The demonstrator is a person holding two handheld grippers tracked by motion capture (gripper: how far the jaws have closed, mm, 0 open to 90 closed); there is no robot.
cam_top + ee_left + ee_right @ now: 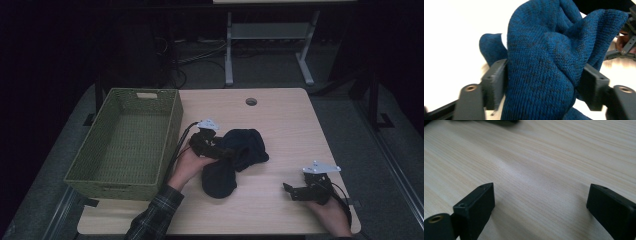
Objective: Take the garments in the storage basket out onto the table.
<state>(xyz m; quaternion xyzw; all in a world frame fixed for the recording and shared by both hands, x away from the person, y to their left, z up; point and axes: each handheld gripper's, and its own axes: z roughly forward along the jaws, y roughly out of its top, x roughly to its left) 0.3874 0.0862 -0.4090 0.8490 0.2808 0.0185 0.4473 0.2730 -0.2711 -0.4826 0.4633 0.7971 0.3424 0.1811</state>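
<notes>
Garment: dark blue knitted piece (239, 155), bunched in a heap on the table, near the middle and slightly toward the near edge; one lobe up by the left gripper, another lobe hanging toward the near edge.
Knit close up: blue yarn with darker flecks (544, 65), folded into thick ridges, rising between the two black jaws in the left gripper view.
Left gripper: (220, 150) on the left flank of the garment, held in the left hand (186, 167), plaid sleeve behind it.
Left jaws: spread wide, a thick fold of the knit between them, cloth against both inner faces; pressing or merely touching, cannot tell.
Right gripper: (290, 190) low over the table near the right front corner, well apart from the garment, held in the right hand (327, 212).
Right jaws: released, wide apart, bare wood grain between them (539, 202).
Basket: green woven, rectangular (170, 135), on the left edge of the table, just beside the left hand, a cut-out handle in its far wall.
Table: light wood top (290, 125), round cable hole near the far edge (251, 101).
Cable: black, trailing from the left gripper along the basket wall (179, 145).
</notes>
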